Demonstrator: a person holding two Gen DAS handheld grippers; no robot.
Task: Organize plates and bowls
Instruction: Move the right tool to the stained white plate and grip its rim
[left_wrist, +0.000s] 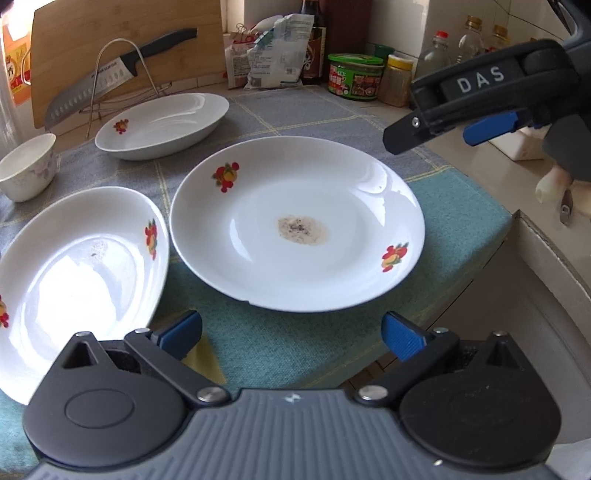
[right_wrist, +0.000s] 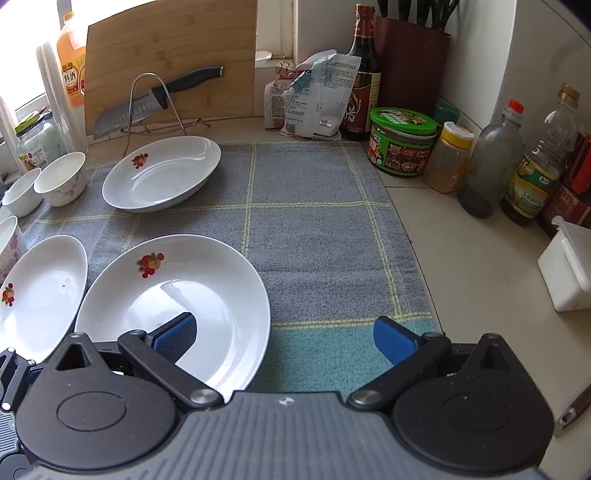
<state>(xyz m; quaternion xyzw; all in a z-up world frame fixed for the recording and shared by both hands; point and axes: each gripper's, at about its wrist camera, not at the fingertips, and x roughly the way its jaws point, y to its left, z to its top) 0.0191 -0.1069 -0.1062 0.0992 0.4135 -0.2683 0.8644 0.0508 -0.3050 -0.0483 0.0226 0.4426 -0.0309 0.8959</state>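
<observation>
Round glossy white plates (left_wrist: 297, 221) lie on woven cloth (right_wrist: 314, 236); left gripper (left_wrist: 291, 334) and right gripper (right_wrist: 284, 332) both gape apart.

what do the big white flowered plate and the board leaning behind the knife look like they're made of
The round white plate with red fruit decals looks like glazed ceramic or porcelain: glossy, with sharp window reflections on its rim. Melamine can't be ruled out. The tall tan cutting board looks like bamboo or wood: matte, with visible glued strips and grain.

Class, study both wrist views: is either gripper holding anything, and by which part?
Nothing is held. The left gripper and right gripper are both open above the round plate.
</observation>
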